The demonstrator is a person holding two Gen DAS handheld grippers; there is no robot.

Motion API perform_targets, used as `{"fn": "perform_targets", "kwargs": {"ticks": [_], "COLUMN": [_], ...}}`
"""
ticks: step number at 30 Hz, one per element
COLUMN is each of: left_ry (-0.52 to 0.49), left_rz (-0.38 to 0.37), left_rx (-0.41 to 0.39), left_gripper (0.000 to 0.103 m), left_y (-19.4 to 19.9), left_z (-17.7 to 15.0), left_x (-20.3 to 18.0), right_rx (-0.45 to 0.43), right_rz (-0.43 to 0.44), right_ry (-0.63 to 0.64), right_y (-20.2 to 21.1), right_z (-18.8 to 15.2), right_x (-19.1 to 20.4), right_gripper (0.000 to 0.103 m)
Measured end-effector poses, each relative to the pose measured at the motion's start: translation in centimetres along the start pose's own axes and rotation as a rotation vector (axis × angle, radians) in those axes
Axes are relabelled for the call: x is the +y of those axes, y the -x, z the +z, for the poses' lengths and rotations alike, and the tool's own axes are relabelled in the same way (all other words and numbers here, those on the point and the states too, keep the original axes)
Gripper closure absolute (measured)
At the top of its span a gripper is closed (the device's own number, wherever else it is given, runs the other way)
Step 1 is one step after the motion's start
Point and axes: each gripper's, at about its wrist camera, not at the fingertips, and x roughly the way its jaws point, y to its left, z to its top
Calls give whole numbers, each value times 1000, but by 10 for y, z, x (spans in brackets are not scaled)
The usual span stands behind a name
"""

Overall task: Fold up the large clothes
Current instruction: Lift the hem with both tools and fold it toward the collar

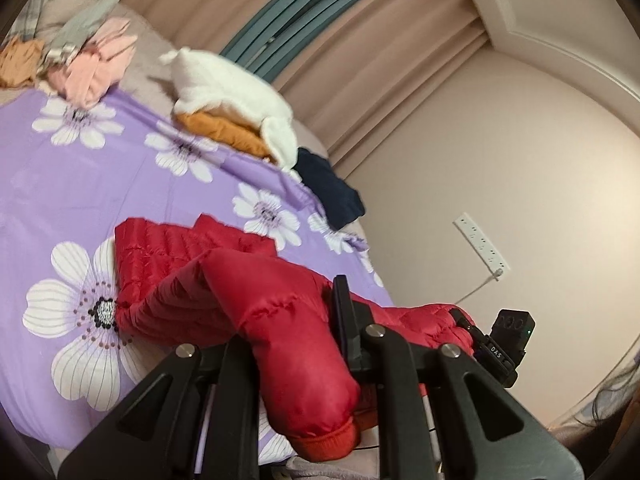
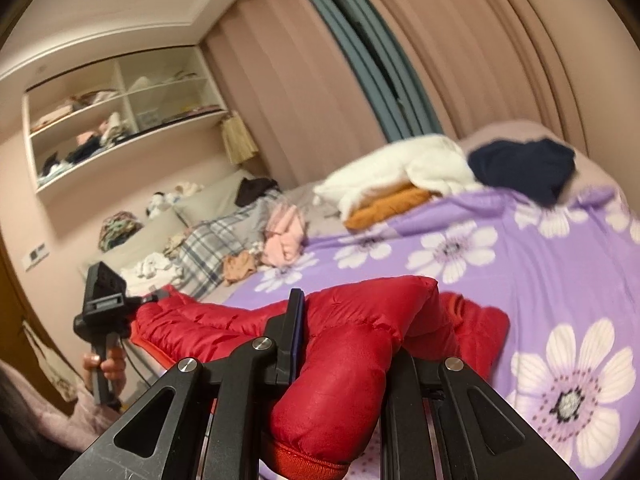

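Red puffer jacket (image 1: 256,300) sleeves clamped in left gripper (image 1: 296,344), right gripper (image 2: 344,344)

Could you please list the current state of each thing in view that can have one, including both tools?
Left tool: shut on a jacket sleeve.
Right tool: shut on the other sleeve.
Red jacket: partly lifted, far part resting on the bed.
Bedspread: spread over the bed.
White garment: lying on an orange garment.
Navy garment: crumpled.
Pink clothes: heaped, unfolded.
Curtains: drawn.
Shelves: open, cluttered.
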Motion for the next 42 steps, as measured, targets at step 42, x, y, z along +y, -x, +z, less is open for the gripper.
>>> {"fn": "perform_targets", "kwargs": {"ticks": [42], "left_ry": [365], "left_rz": [344], "left_rx": [172], "left_gripper": [84], "left_y": [-211], "left_z": [75], "left_x": [177], "right_rx": [304], "right_rz": [-187], "right_ry": [-421], "right_y": [-205], "right_z": [0], "right_x": [-178], "right_gripper": [84]}}
